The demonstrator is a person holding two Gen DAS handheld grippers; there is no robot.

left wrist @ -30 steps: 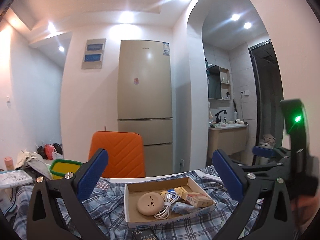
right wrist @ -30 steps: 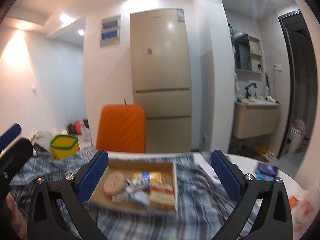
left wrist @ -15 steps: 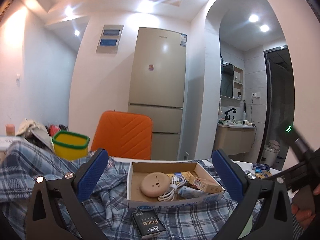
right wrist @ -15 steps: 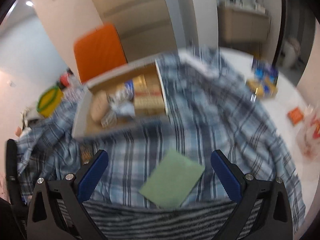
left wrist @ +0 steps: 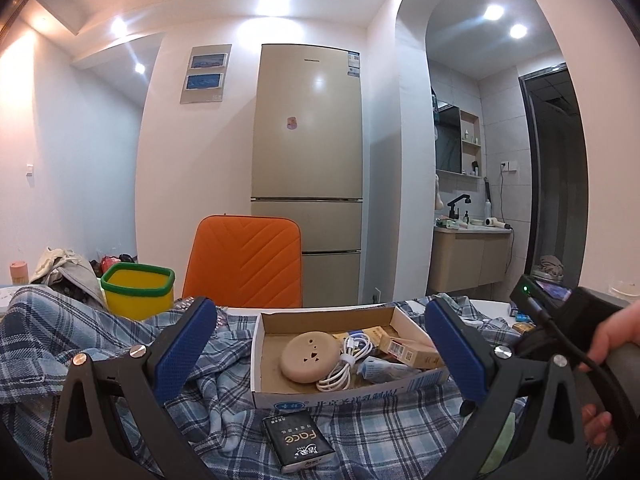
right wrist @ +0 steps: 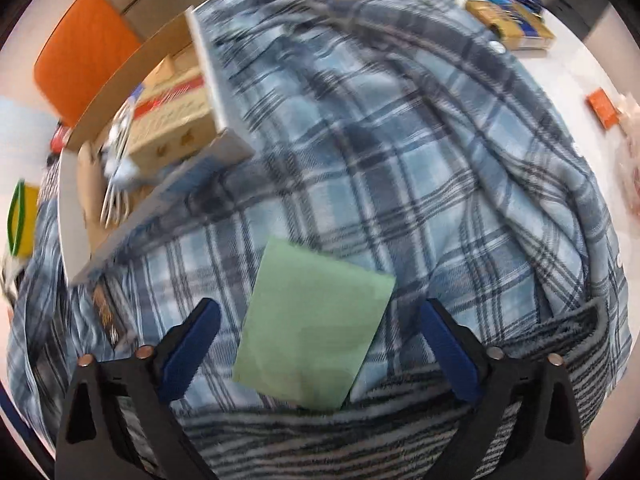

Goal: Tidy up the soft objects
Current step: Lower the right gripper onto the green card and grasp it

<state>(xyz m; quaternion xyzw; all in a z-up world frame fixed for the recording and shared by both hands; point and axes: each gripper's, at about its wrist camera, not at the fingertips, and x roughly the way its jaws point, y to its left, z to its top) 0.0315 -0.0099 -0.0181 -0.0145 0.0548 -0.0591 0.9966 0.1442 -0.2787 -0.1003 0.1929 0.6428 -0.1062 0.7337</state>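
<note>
Small home apartment, tall beige fridge [left wrist: 306, 168] standing at twelve o'clock, orange chair [left wrist: 244, 266] sitting before it, bathroom washbasin [left wrist: 472, 230] showing through an arch at two o'clock, ceiling spotlights glowing overhead

Soft woven plaid cloth [right wrist: 400, 152] lay under a matt green sheet [right wrist: 312, 328], beside a matt cardboard box [left wrist: 344, 360].

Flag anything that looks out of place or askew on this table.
The plaid shirt lies crumpled, not folded, with the cardboard box and a black packet sitting on it. A green cloth lies skewed across it.
</note>
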